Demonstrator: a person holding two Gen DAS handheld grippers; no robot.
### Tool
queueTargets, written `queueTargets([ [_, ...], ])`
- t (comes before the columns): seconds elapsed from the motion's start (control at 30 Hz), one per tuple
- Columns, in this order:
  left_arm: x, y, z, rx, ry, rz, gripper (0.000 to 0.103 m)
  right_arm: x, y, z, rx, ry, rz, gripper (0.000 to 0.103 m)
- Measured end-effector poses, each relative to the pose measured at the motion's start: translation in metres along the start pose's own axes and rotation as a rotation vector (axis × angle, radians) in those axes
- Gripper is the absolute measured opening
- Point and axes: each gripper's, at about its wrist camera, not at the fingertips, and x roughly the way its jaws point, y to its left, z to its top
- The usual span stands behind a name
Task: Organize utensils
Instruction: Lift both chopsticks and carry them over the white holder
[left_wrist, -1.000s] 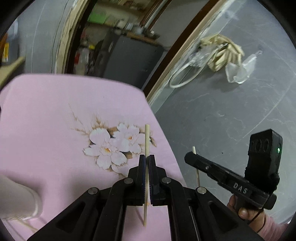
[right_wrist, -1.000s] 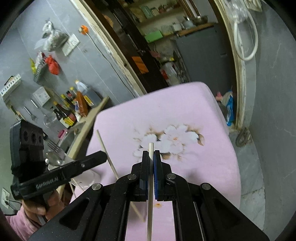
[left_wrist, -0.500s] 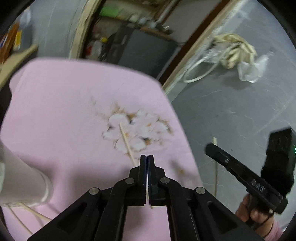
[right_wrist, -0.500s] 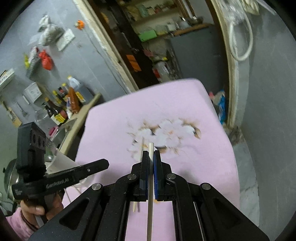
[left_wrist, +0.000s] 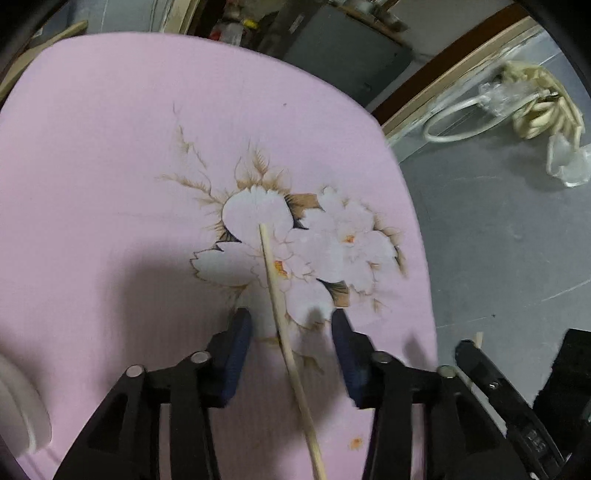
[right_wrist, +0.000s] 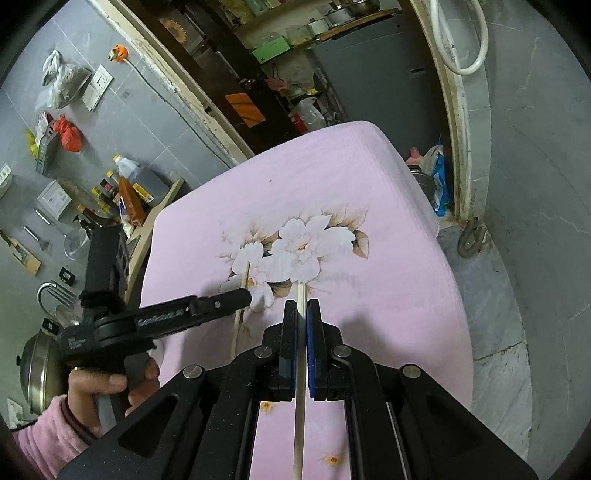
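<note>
The left gripper (left_wrist: 291, 325) hangs low over the pink cloth-covered table (left_wrist: 110, 147) with its jaws spread wide, holding nothing. A loose chopstick (left_wrist: 280, 302) lies flat on the cloth in the gap between the two blue-padded fingers (left_wrist: 236, 347), touching neither. It runs slantwise: its far tip rests on a white petal of the printed flower cluster (left_wrist: 325, 243) near the middle of the table, and its near end passes back under the gripper toward the near edge. It is a thin, straight, pale wooden stick, plain and unmarked.

The right gripper (right_wrist: 302, 314) is clamped narrow on a second chopstick (right_wrist: 300, 387), the same pale wood, held upright along the line of the fingers; a short tip sticks out beyond the pads and the long part runs down between the linkage arms. In the right wrist view this gripper sits above the near half of the table, with the flower print just beyond its tip. There the left gripper shows from the side, held in a hand (right_wrist: 107, 387) in a pink sleeve over the table's left edge, the loose chopstick lying just past its fingertips. A white rounded container (left_wrist: 18, 410) sits at the table's near left corner; what it is cannot be told
</note>
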Motion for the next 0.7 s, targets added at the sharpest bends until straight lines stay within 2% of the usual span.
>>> queueTargets([
  [0.13, 0.010, -0.002, 0.010, 0.009, 0.047, 0.063, 0.006, 0.002, 0.000, 0.006, -0.001, 0.005, 0.014, 0.004],
  [0.23, 0.009, -0.002, 0.011, 0.000, 0.065, 0.045, 0.005, 0.000, 0.002, 0.010, 0.007, -0.005, 0.028, 0.004],
  [0.33, -0.007, -0.004, 0.004, -0.001, 0.030, -0.013, 0.005, -0.009, 0.008, 0.014, 0.022, -0.041, 0.047, 0.004],
  [0.43, -0.044, -0.007, -0.007, 0.027, -0.065, -0.073, 0.005, -0.025, 0.018, 0.017, 0.029, -0.102, 0.072, 0.004],
  [0.53, -0.100, -0.013, -0.022, 0.066, -0.221, -0.117, 0.005, -0.045, 0.038, 0.020, 0.021, -0.197, 0.091, 0.004],
  [0.7, -0.185, -0.013, -0.038, 0.124, -0.431, -0.124, 0.005, -0.069, 0.085, 0.024, -0.032, -0.339, 0.129, 0.004],
])
